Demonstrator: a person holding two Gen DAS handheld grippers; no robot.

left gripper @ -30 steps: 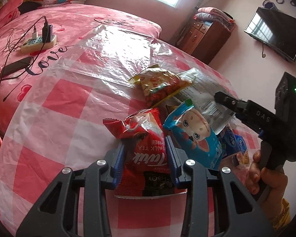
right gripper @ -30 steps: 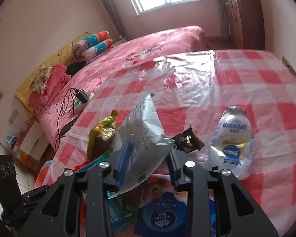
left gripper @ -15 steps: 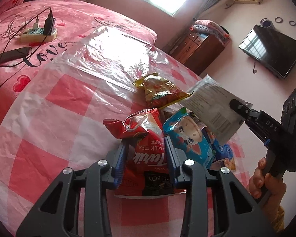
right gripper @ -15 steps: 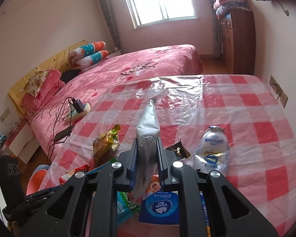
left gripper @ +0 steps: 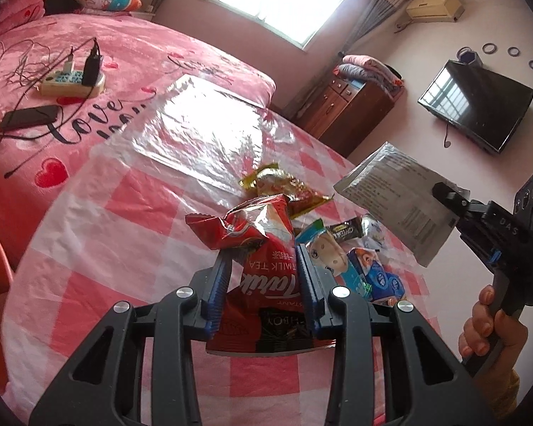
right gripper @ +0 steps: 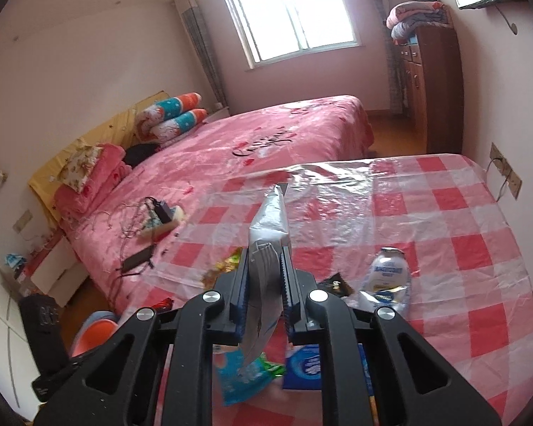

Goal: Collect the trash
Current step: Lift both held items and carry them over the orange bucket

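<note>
**Two wrappers gripped, rest of the litter on the table**

Two pieces of trash were in hand. The left gripper (left gripper: 263, 277) was clamped on the red milk-tea packet (left gripper: 263, 248), whose lower end appeared to rest on the checked tablecloth (left gripper: 89, 248). The right gripper (right gripper: 264, 284) was squeezed tight on the grey foil pouch (right gripper: 268, 223), held clear above the table.

Risks, judged:
- The grey pouch was pinched by one corner only; a quick swing could let the slick foil slide out.
- The red packet was crumpled and puffy between the pads; it could slip if lifted fast.
- Dragging either packet low could scatter the pile or snag the loose plastic cover.

Count on the table, excluding the held two:
- 1 gold-yellow snack bag (left gripper: 284, 184)
- 1 dark coffee sachet (left gripper: 344, 230)
- 1 flattened clear bottle (right gripper: 387, 277)
- 1 blue cartoon-face pouch (left gripper: 323, 248)
- 1 blue tissue pack (right gripper: 309, 365)
- possibly one or two more small blue packs beside it; overlap made that count unsure.
</note>
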